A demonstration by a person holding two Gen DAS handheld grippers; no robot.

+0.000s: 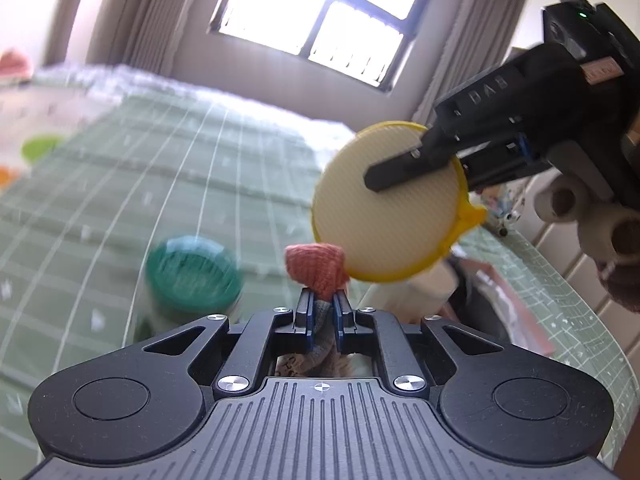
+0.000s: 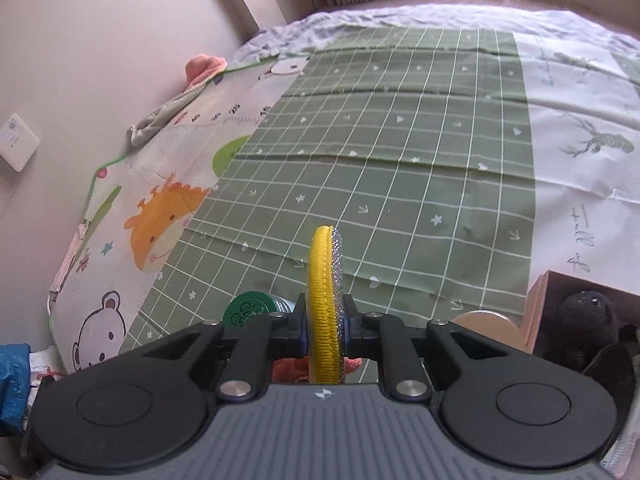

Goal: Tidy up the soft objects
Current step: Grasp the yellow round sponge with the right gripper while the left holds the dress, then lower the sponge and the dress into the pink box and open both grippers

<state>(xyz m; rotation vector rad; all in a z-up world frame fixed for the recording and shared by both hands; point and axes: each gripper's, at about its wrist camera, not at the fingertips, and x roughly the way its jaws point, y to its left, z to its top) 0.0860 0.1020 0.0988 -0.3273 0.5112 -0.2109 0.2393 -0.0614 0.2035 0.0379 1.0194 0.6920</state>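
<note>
Fingers (image 2: 347,320) pinch round yellow sponge (image 2: 324,308) edge-on.

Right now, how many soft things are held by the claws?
2. A yellow round sponge pad is clamped in the right claw; a red knitted cloth is pinched in the left claw. More may be hidden.

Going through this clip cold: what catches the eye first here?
The round yellow scrubbing pad, pinched edge-on in the right gripper and held up above the green checked bedspread. Just below it, the left gripper is shut on a pink knitted cloth, with a green-lidded jar blurred beside it.
</note>
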